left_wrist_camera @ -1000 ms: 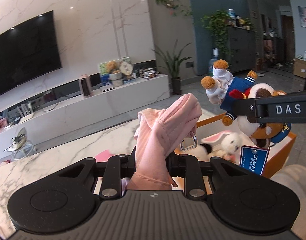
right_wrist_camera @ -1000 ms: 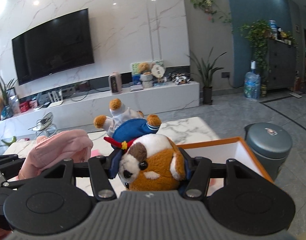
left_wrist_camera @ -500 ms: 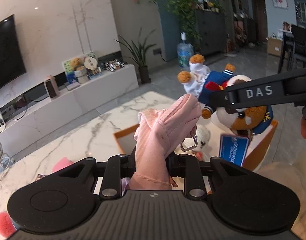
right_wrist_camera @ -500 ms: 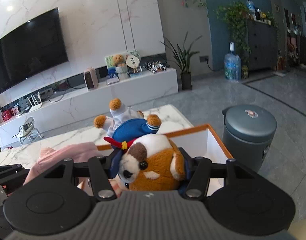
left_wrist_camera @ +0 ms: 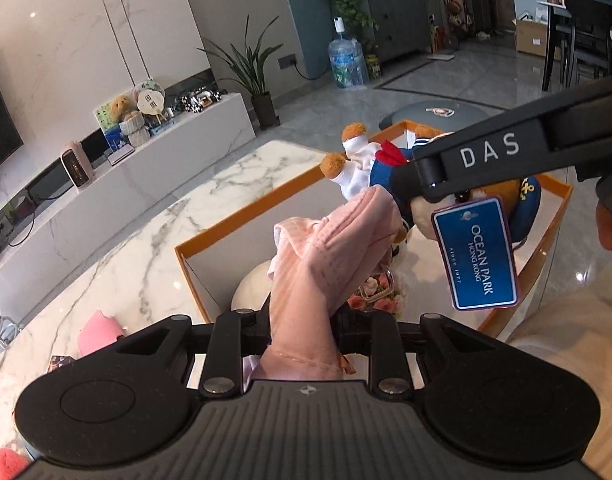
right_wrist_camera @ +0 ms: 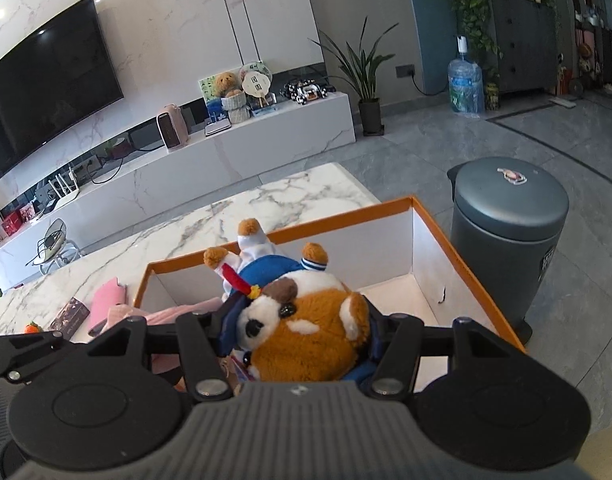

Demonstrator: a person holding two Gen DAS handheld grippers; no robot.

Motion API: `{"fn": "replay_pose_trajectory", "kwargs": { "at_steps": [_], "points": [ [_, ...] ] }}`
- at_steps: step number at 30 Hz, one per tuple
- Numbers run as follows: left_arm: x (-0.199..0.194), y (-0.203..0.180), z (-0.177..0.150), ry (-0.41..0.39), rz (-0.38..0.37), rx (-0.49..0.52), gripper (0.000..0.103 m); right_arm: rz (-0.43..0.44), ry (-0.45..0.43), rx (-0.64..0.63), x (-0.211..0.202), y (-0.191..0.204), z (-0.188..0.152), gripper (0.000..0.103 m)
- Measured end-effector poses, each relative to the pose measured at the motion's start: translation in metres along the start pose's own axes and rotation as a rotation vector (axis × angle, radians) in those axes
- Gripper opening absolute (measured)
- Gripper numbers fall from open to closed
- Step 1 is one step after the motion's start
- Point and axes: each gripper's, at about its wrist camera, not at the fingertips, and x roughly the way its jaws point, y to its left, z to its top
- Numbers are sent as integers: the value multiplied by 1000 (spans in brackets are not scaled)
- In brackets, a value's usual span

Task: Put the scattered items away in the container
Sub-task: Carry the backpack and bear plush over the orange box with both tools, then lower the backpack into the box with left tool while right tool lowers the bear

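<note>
My left gripper [left_wrist_camera: 302,328] is shut on a pink cloth glove [left_wrist_camera: 325,256] and holds it over the near left part of an orange-rimmed white box [left_wrist_camera: 242,220]. My right gripper [right_wrist_camera: 298,340] is shut on a brown-and-white plush dog in a blue sailor suit [right_wrist_camera: 306,320], held upside down above the same box [right_wrist_camera: 437,236]. In the left wrist view the dog [left_wrist_camera: 365,160] hangs right of the glove with a blue tag [left_wrist_camera: 477,252]. A white plush [left_wrist_camera: 250,284] and small flowers lie inside the box.
The box stands at the right end of a marble table [right_wrist_camera: 226,220]. On the table left of it lie a pink item [right_wrist_camera: 106,300], a dark card [right_wrist_camera: 70,312] and a small red piece [right_wrist_camera: 32,327]. A grey bin [right_wrist_camera: 509,240] stands on the floor beside the box.
Both grippers have moved forward and lower over the box with their loads still held. The box now fills more of both views.
</note>
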Motion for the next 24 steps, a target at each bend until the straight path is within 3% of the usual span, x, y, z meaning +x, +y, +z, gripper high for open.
{"fn": "replay_pose_trajectory", "kwargs": {
  "at_steps": [11, 19, 24],
  "points": [
    [17, 3, 2, 84, 19, -29, 30, 24, 26, -5, 27, 0, 8, 60],
    [22, 0, 1, 129, -1, -26, 30, 45, 99, 28, 30, -9, 1, 60],
    [24, 1, -1, 161, -11, -23, 31, 36, 159, -44, 29, 2, -3, 60]
  ]
}}
